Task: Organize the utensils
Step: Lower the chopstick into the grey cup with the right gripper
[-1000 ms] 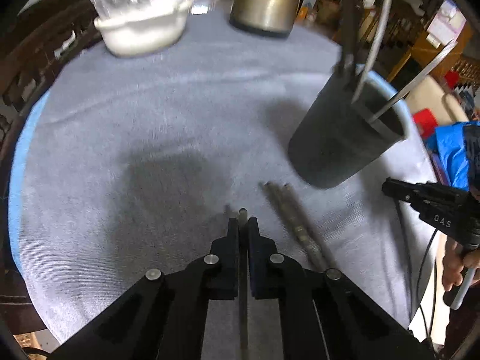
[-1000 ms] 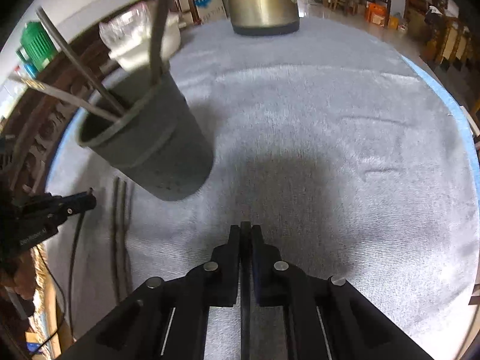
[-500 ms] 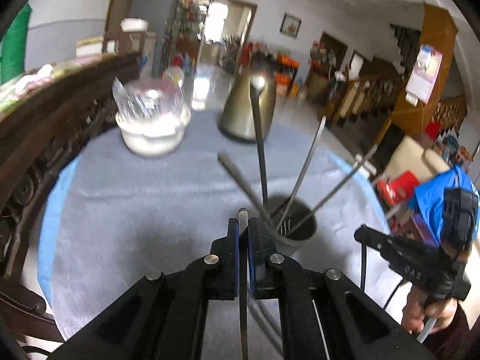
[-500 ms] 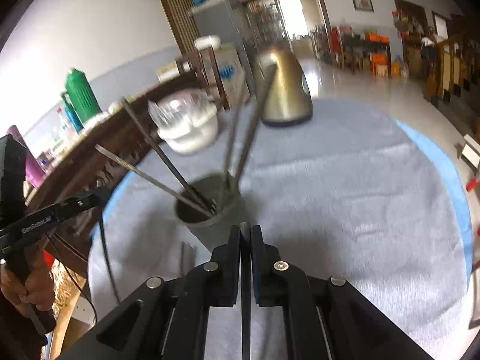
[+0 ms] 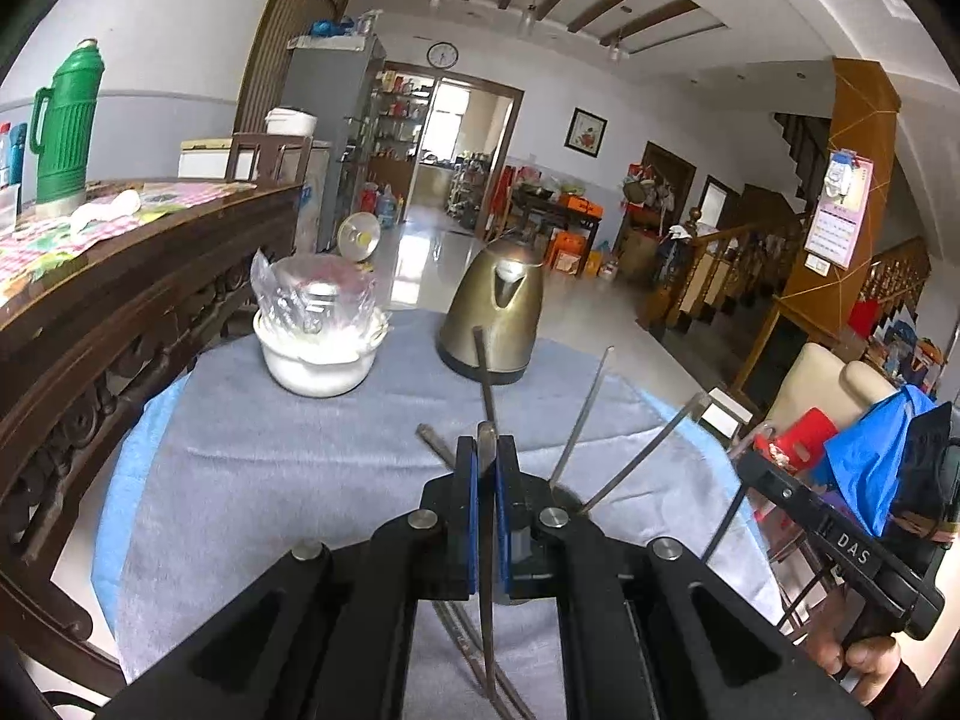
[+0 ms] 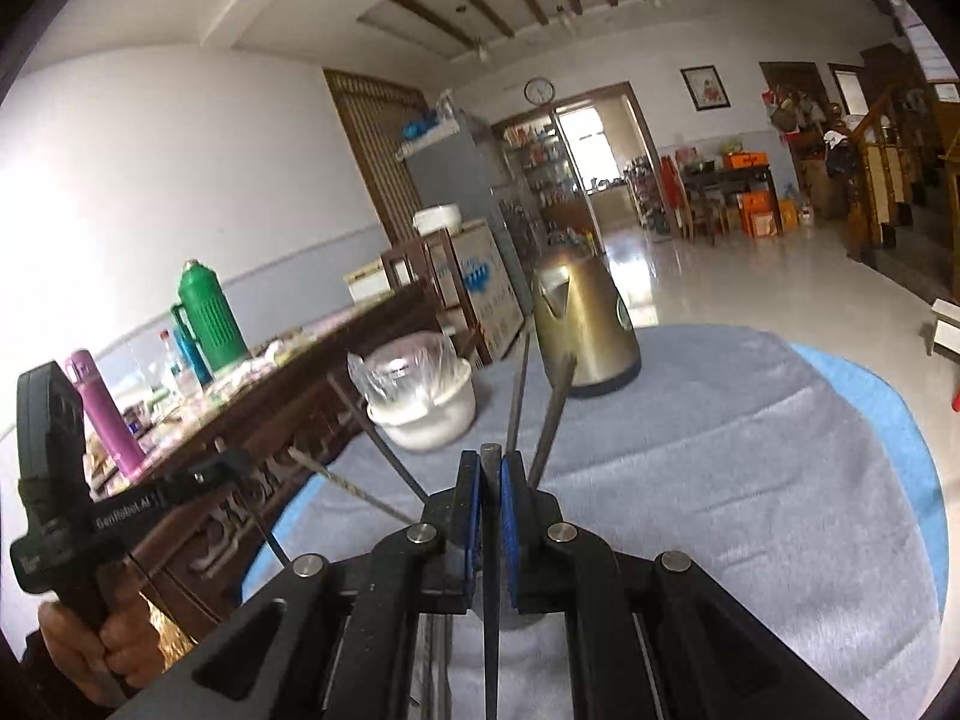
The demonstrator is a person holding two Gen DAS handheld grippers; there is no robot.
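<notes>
Each claw pinches one chopstick, its long axis running along the fingers, tip forward past the pads: left claw (image 5: pixel 486 450) on its chopstick (image 5: pixel 487 570), right claw (image 6: pixel 491 462) on its chopstick (image 6: pixel 492 570). The holder (image 5: pixel 567 495) sits just beyond and below the left claw, handles fanned upward. Judging by that, left is nearer. More chopsticks (image 5: pixel 462 648) lie on the worktop (image 5: pixel 270 480), short of the holder.
</notes>
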